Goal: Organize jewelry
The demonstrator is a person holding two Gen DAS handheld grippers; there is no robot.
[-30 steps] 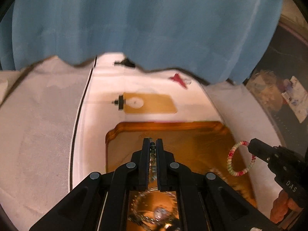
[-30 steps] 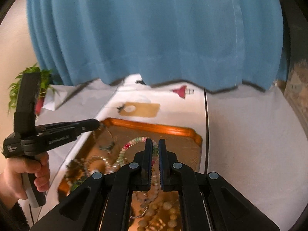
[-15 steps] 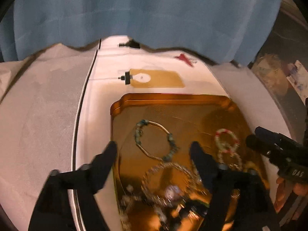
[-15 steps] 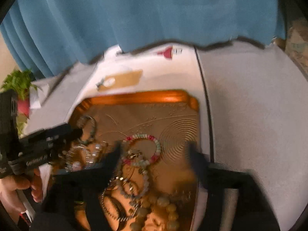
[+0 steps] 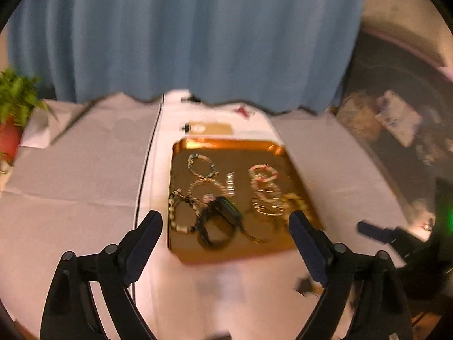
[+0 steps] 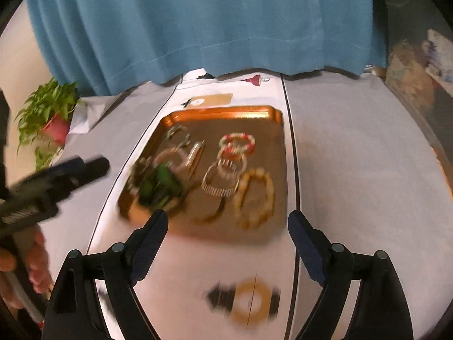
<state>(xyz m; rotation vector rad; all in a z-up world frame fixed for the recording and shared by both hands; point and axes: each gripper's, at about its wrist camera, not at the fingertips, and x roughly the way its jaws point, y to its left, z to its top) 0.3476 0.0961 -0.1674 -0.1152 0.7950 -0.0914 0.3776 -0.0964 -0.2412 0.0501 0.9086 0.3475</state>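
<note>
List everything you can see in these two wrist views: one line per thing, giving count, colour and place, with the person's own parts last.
tray: one, copper-orange, centre of the white runner.
bracelets: several, exact count blurred; red-and-white, pale bead, amber bead, dark with green; all lying in the tray.
runner: one, white with dark edge lines, over a grey tablecloth.
tag: one, tan card, just beyond the tray.
red item: one, small, at the far end of the runner.
round piece: one, tan and black, blurred, on the runner in front of the tray.
curtain: one, blue, behind the table.
plant: one, green in a red pot, far left.
left gripper: black, open, nothing held.
right gripper: black, open, nothing held.
hand: one, lower left, holding the left gripper.
</note>
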